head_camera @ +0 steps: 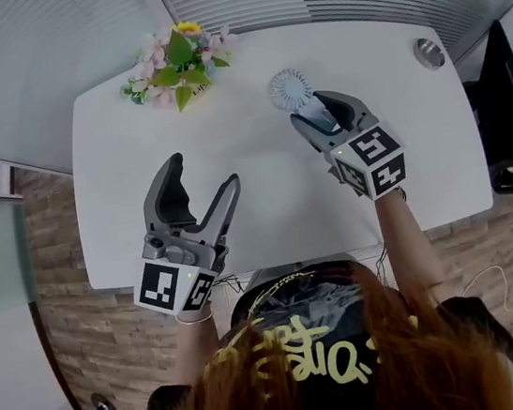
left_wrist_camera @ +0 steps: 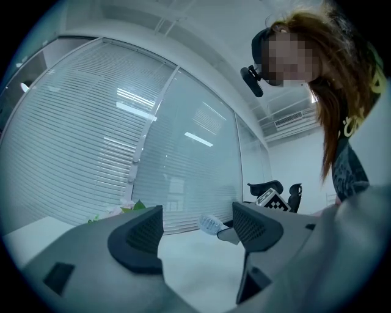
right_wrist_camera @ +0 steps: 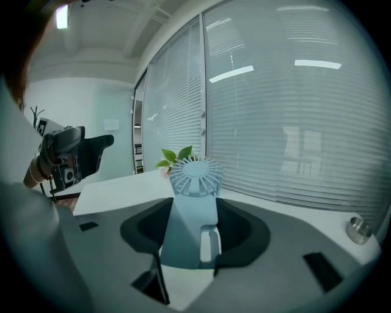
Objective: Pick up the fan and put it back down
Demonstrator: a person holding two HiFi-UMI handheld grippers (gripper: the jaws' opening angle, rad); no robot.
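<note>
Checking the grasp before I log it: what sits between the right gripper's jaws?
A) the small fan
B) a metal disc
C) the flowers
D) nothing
A: in the right gripper view, the right gripper is clamped on the body of the fan.

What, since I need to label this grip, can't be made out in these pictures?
- Foot of the fan: in the head view, covered by the right gripper.
- Whether the fan is clear of the table: no view shows the space under it.
- Round metal thing at the table's corner: too small to identify.
- Container of the flowers: head view, hidden under blooms and leaves.
- The fan in the left gripper view: small, partly behind one jaw.
</note>
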